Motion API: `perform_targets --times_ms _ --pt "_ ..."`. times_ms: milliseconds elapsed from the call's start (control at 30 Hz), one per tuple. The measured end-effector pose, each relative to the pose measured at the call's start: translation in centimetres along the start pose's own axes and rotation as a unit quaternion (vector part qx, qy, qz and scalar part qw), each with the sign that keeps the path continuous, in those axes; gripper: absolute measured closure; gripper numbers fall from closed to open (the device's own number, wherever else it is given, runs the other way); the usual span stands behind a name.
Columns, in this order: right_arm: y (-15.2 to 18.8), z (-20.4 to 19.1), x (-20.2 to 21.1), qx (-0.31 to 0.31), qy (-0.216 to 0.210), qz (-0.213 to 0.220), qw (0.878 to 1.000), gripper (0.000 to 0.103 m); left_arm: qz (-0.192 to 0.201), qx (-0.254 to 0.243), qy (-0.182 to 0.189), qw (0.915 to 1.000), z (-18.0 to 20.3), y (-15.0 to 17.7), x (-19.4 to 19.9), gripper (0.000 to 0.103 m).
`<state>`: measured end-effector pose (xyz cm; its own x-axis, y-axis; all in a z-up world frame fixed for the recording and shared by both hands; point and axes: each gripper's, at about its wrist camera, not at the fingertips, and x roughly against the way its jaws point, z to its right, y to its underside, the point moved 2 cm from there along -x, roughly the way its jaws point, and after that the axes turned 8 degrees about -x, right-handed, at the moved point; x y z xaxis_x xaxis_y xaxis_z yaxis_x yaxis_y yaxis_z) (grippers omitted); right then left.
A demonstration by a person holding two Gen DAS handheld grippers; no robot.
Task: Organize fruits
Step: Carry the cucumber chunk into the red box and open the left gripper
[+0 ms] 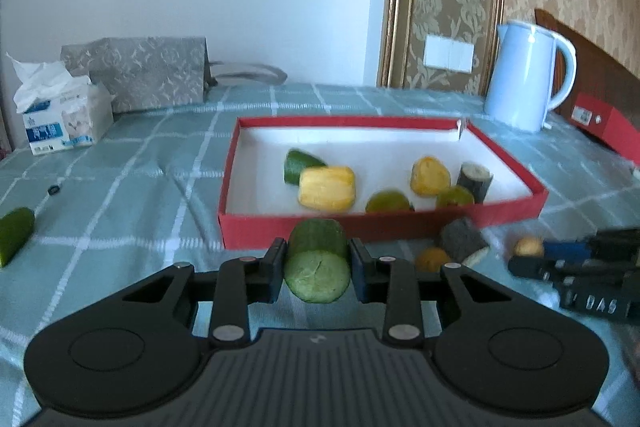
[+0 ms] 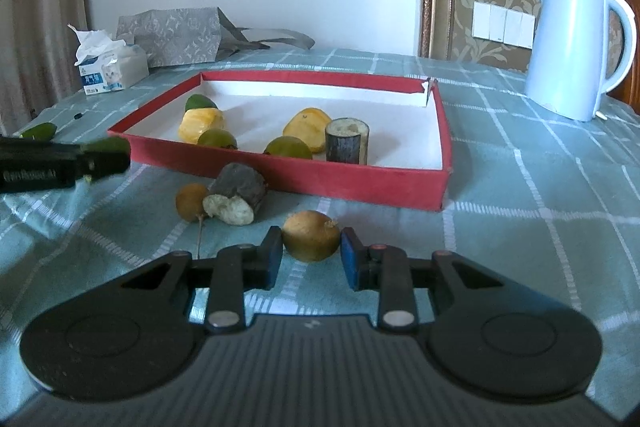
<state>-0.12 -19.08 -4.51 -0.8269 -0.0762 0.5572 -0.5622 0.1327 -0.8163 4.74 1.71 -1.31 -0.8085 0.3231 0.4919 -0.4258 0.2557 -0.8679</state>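
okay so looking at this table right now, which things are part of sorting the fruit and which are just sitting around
Part of the job:
- cucumber piece held in the left gripper
- brown fruit held in the right gripper
- red box holding pieces already
- dark cane piece and small round fruit on the cloth
- green piece far left

Just lying about:
- kettle
- tissue box
- grey bag

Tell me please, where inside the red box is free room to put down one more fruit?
In the red box, the back half by the far wall is bare, as is the right strip beside the dark sugarcane piece. The front is crowded: two yellow pieces, two green fruits and a cucumber piece.
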Motion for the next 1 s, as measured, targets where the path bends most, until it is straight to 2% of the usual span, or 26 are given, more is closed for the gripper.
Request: perform_targets --times_ms 133,333,800,1000 --pt "0.0 0.1 -0.1 -0.002 0.0 -0.002 1.0 0.074 0.011 0.011 -0.005 0.9999 -0.8 -1.6 -0.6 0.071" --pt "0.0 0.2 -0.2 -0.004 -0.002 -0.006 1.0 0.074 0.001 0.026 -0.01 0.9996 -1.8 -3.5 -3.6 0.071" --pt "0.0 0.1 -0.4 0.0 -0.002 -0.008 1.0 0.074 -0.052 0.013 -0.057 0.997 -2.8 -4.0 -9.0 0.071" --pt "0.0 0.1 -0.4 -0.001 -0.002 -0.009 1.0 0.074 -0.048 -0.013 -0.075 0.9959 -2.2 -4.2 -10.2 0.068"
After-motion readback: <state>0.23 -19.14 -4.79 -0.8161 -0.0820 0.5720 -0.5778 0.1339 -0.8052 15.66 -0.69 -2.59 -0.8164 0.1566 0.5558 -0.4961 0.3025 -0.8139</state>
